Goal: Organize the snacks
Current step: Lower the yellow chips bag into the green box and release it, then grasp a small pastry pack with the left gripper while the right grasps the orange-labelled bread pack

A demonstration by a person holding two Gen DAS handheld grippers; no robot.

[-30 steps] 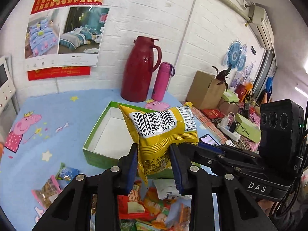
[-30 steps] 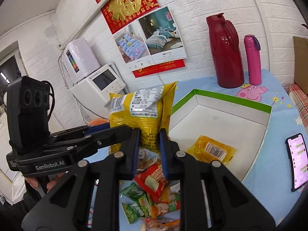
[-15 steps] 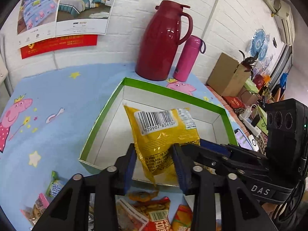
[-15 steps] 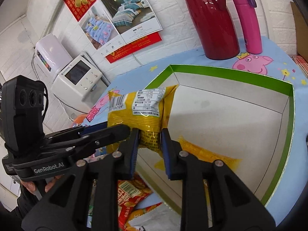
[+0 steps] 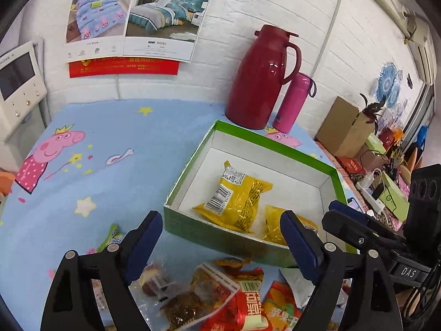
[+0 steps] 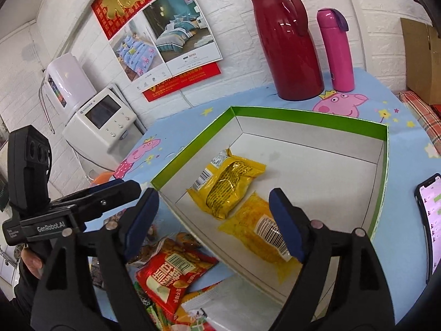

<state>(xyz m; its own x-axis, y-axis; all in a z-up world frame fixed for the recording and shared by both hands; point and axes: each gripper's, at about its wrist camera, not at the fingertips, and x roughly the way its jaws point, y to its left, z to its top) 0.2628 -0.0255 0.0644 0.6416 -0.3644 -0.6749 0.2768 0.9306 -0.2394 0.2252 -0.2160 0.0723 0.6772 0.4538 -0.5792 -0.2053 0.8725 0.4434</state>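
An open box with a green rim stands on the blue cartoon cloth. Two yellow snack packets lie on its white floor, one further in and one by the near wall. My left gripper is open and holds nothing, just short of the box's near wall. My right gripper is open too, above the box's near corner. A pile of loose snack packets lies under both grippers, in front of the box.
A dark red thermos jug and a pink bottle stand behind the box at the wall. A phone lies right of the box. A white appliance is at the left, a cardboard box at the right.
Both grippers were shut on one yellow packet held over the box. They lowered it in, opened, and drew back; it now lies beside the other yellow packet.
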